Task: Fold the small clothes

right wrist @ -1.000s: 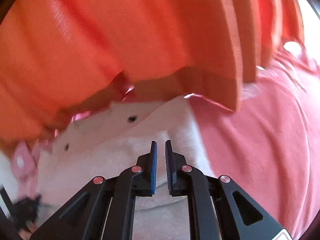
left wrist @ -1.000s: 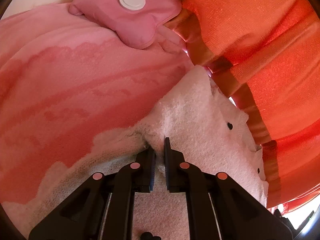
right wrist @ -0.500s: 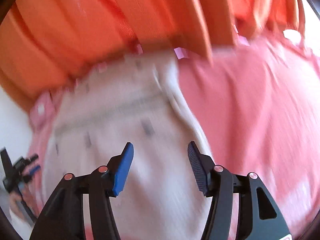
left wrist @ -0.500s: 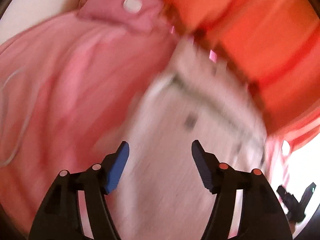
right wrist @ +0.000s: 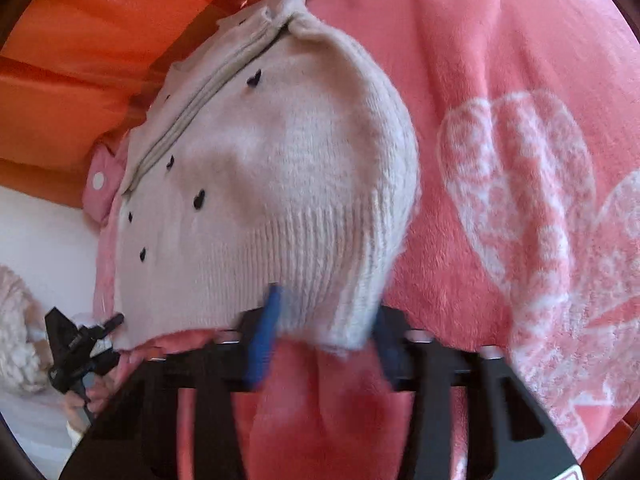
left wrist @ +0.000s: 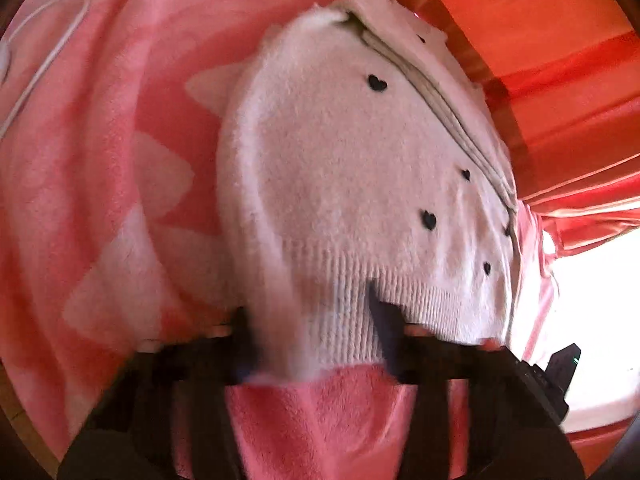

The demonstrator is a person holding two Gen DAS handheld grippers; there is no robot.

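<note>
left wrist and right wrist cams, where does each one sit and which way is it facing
Left wrist: on the left gripper, angled down at the white sweater on the pink blanket; its own fingers straddle the ribbed hem.
Right wrist: on the right gripper, angled down at the same sweater; its fingers straddle the other hem corner, and the left gripper shows at lower left.
Shared: sweater, blanket, orange curtain.

Motion blur smears both the left gripper [left wrist: 316, 336] and the right gripper [right wrist: 320, 332], so pad contact with the sweater's [left wrist: 360, 168] ribbed hem is unclear. The hem hides the left gripper's left finger. The white cable [left wrist: 44, 52] runs off the frame's edge.
</note>
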